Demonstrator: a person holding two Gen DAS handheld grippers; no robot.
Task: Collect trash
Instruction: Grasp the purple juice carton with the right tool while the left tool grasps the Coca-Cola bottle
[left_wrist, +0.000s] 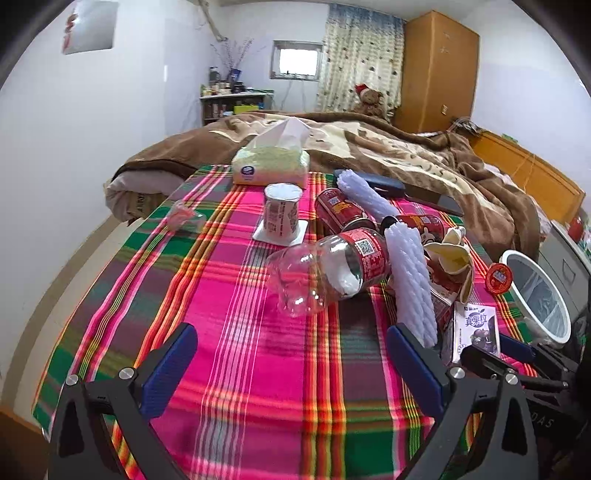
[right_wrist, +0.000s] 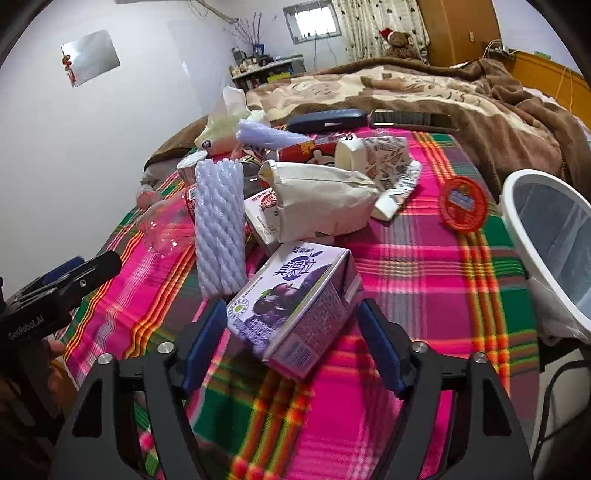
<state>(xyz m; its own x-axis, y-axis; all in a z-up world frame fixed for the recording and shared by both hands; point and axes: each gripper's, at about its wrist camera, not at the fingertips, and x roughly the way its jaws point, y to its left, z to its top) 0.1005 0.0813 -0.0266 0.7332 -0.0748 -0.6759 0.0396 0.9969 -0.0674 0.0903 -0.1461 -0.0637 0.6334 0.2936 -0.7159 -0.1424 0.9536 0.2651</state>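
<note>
My right gripper (right_wrist: 291, 347) has its jaws spread wide around the purple juice carton (right_wrist: 295, 306), one blue pad on each side, but I can't see either pad actually touching it yet, so call it released and lined up. The left gripper (left_wrist: 291, 365) is also wide apart and empty, hovering over bare tablecloth (left_wrist: 240, 369) just short of the clear plastic bottle (left_wrist: 325, 273).

The carton sits at the near edge of the junk pile, tilted with one corner up, right beside the white foam sleeve (right_wrist: 219, 225) and a crumpled paper bag (right_wrist: 321, 206). The white bin (right_wrist: 546, 240) with its liner is off to my right at the table edge, with a red lid (right_wrist: 463, 203) between it and the pile.

How I'd do it: push in a bit deeper so the pads land on the carton's flat side faces, not the slanted top, then squeeze gently, since an empty carton probably crushes and slips. Lift straight up before swinging right, so I don't drag the foam sleeve along.
</note>
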